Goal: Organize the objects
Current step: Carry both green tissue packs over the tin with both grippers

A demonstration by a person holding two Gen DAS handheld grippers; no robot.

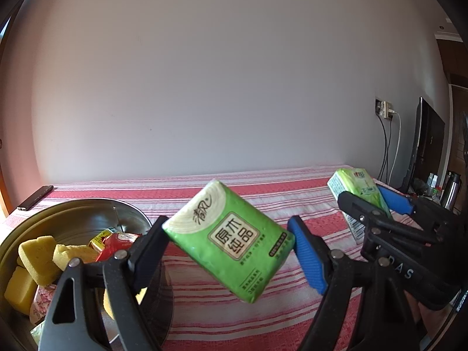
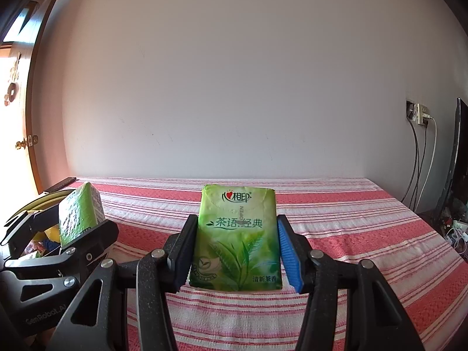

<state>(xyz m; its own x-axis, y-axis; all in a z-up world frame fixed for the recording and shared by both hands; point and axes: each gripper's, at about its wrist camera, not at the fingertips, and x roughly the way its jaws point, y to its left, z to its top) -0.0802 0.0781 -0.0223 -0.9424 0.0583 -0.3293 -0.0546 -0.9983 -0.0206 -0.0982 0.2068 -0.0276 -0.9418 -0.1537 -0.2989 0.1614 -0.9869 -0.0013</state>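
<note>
Left gripper [image 1: 231,251] fingers are clamping a bright green plastic-wrapped tissue pack [image 1: 229,241], tilted, above the red-and-white striped table [image 1: 263,196]. Right gripper [image 2: 234,248] fingers are pinching a pale green tea-leaf-printed tissue pack [image 2: 237,237] upright. Judgement: carry the left pack level over the round steel bowl [image 1: 87,213] beside it before releasing.

Both tools [image 1: 229,251] [image 2: 234,251] clamped, level, side by side

Both wrist cams look fwd along own fingers, close, slightly down, twd wall [image 1: 204,73]. Shared: striped cloth [image 2: 351,219], each other's gripper.
</note>
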